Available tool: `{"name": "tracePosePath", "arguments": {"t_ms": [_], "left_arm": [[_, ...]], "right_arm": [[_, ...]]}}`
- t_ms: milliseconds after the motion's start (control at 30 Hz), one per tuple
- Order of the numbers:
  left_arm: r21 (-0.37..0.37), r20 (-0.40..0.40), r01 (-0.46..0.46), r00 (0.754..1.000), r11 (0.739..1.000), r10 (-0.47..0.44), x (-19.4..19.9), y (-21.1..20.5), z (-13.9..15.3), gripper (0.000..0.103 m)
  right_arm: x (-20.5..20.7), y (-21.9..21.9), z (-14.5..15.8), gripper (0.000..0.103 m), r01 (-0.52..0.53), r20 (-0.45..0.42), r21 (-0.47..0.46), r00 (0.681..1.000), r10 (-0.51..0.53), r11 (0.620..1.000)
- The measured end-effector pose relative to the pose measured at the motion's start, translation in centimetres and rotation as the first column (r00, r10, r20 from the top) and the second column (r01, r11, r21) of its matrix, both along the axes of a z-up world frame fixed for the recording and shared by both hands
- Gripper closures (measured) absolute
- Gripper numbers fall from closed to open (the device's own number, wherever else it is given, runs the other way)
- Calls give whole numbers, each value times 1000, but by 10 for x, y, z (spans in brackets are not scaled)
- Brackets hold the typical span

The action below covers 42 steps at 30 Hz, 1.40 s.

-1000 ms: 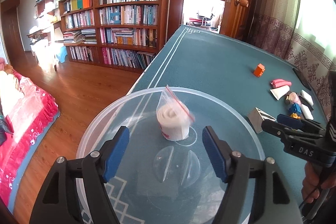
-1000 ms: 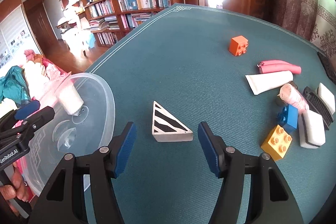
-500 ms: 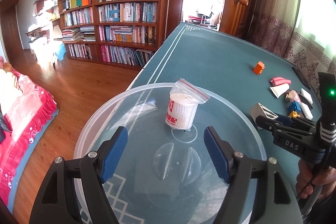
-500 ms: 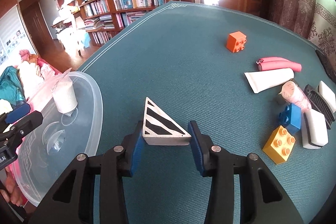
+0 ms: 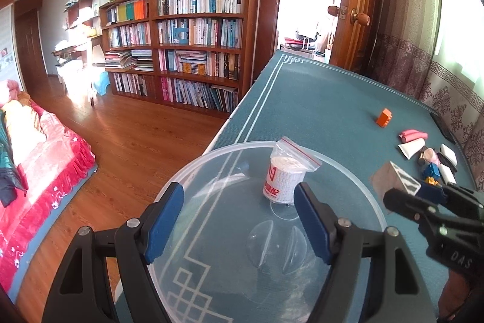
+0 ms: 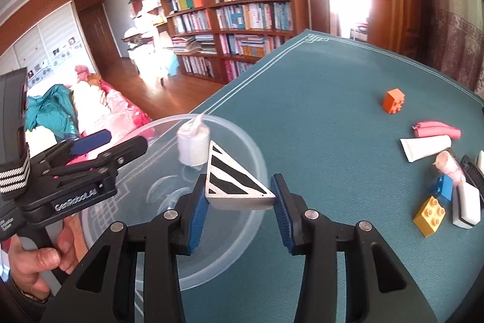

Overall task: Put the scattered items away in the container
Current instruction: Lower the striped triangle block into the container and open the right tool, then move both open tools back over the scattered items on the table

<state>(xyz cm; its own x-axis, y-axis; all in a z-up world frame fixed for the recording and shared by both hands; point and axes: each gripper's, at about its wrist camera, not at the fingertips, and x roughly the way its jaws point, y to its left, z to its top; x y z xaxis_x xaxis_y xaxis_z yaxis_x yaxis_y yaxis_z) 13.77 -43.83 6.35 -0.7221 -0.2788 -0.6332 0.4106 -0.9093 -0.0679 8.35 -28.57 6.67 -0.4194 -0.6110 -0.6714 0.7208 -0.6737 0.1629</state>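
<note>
Lifted now: the striped wedge [image 6: 234, 182], which sat on the table [image 6: 317, 117] a second ago with the right gripper [image 6: 240, 206] open around it, then closing. The blue pads [image 6: 198, 209] are clamped on its two sides and it hangs above the near rim of the clear bowl [image 6: 257, 156]. In the left wrist view the wedge [image 5: 396, 176] sits just beside the bowl's right edge. The left gripper [image 5: 239, 221] hovers over the bowl with its jaws apart, holding nothing; the bagged roll [image 5: 286, 174] it was over has settled upright inside the bowl. So one item is in, and a second looks ready to drop. Left on the table: orange brick [image 6: 393, 100], pink pouch [image 6: 435, 129], white tube [image 6: 425, 146], blue brick [image 6: 443, 188], yellow brick [image 6: 429, 215], white sponge [image 6: 466, 206].
</note>
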Motion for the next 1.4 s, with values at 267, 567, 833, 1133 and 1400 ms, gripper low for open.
{"name": "tracePosePath", "arguments": {"t_ms": [267, 567, 833, 1133, 1400], "left_arm": [[18, -49, -65, 997, 998, 66, 13, -17, 10, 23], [30, -61, -75, 995, 997, 77, 14, -22, 13, 22], [32, -43, -45, 998, 998, 47, 11, -12, 9, 22], [19, -8, 46, 999, 999, -45, -1, 18, 7, 19], [7, 7, 123, 992, 992, -123, -14, 50, 10, 16]], "right_arm": [[36, -31, -6, 58, -170, 41, 5, 985, 169, 985], [52, -37, -11, 50, -244, 72, 2, 967, 243, 970], [38, -10, -13, 50, -154, 79, -14, 985, 155, 988], [16, 30, -12, 50, -4, 69, -30, 998, 6, 1000], [-9, 82, -18, 50, 168, 87, -17, 982, -166, 986]]}}
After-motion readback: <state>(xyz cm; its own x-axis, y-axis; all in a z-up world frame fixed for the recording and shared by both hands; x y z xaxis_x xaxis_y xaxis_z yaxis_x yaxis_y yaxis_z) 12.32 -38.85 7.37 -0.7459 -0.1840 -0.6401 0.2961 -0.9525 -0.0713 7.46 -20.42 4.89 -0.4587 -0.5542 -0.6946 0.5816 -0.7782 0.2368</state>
